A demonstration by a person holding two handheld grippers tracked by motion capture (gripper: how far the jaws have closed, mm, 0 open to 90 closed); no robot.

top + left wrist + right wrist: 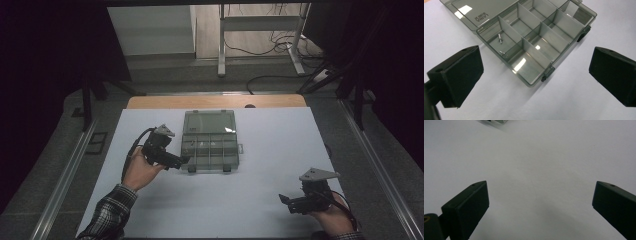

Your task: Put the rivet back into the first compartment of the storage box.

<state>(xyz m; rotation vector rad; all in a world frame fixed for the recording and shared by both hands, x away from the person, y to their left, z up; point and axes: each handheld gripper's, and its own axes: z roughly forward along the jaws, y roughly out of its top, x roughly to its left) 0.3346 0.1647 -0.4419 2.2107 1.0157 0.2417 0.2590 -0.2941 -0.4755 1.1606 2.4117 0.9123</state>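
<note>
Organizer box [209,141] — open, lid away

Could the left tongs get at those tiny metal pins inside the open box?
Probably yes: the left tongs stand open beside the clear grey plastic compartment box, lid back, nothing covering the small metal pins.

Right gripper [539,205] hovering over the white table surface [544,157], its two black jaws standing wide apart with nothing between them (bare surface showing in the gap); a corner of a box [496,121] is peeking in at the top edge.
</note>
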